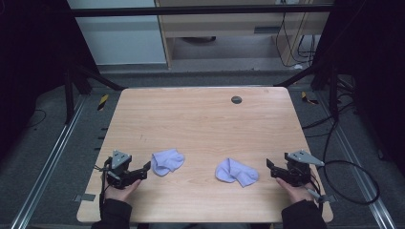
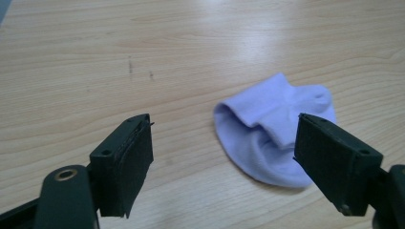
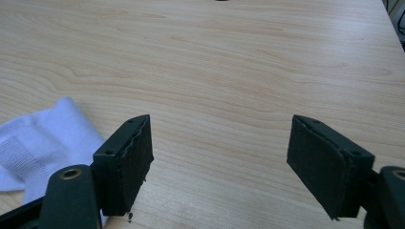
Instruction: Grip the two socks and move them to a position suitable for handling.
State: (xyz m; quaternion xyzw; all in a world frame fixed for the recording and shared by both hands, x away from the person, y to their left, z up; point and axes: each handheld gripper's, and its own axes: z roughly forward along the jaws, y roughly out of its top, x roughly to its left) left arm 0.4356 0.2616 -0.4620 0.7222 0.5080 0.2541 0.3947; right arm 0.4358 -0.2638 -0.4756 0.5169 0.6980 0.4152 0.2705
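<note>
We note the left gripper [image 2: 223, 160] with its jaws spread wide and nothing between them; in the left gripper view bare wood shows in the gap, and the right-hand jaw overlaps the near edge of a pale lilac sock [image 2: 273, 136] that lies crumpled on the table with its cuff opening turned toward the left of that view. In the high view this left gripper [image 1: 146, 169] sits low over the front left part of the table, held by the person's left hand [image 1: 122, 192], its tips just beside that same sock [image 1: 167, 161] but not touching it as far as we can tell. The right gripper [image 3: 220, 160] is likewise released, jaws far apart over bare wood, with a second lilac sock [image 3: 43, 143] off to the left of its left-hand jaw in the right gripper view. From above, the right gripper [image 1: 270, 168] rests near the front right edge in the person's right hand [image 1: 297, 191], its tips near the second sock [image 1: 236, 172] with a strip of table between them. The two socks lie apart on the front half of the wooden table [image 1: 200, 119]. A small dark round grommet [image 1: 236, 99] sits near the far edge.
</note>
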